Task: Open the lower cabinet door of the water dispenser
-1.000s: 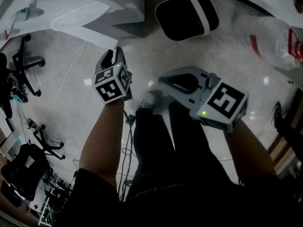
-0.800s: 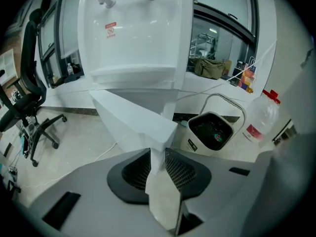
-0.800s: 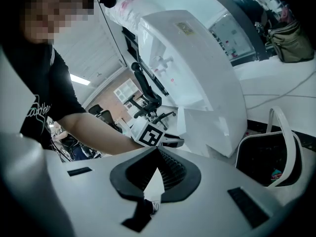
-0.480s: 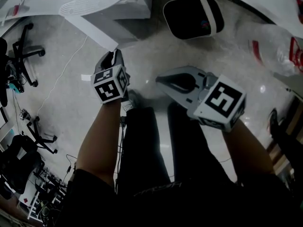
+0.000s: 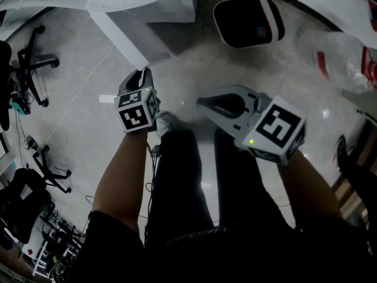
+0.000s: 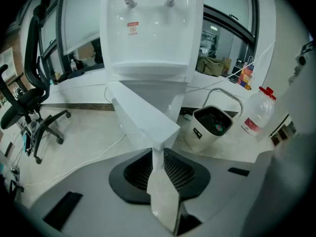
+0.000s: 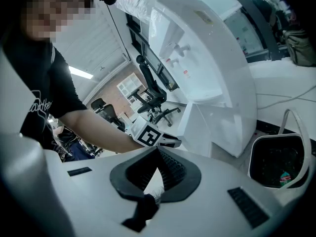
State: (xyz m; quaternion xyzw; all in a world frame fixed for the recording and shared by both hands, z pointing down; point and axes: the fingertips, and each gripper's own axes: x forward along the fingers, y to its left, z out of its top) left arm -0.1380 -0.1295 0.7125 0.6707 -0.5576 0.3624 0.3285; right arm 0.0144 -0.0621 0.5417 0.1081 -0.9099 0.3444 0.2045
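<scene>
Left gripper view: left gripper [image 6: 159,162], jaws just closing, pinches the near edge of the half-swung lower cabinet door [image 6: 140,115] under the water dispenser [image 6: 150,33], while the right gripper [image 7: 150,191] is pressed together and empty; a skewed pull risks slipping off the thin edge.

Left tongs [image 5: 140,73] meet the cabinet door [image 5: 121,34] (door ajar).

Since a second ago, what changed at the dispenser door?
The left hand-held gripper has just been closing its jaws on the edge of the flat white lower cabinet door, drawing it slightly wider open. The right hand-held gripper stayed empty; the white water dispenser stayed put.
</scene>
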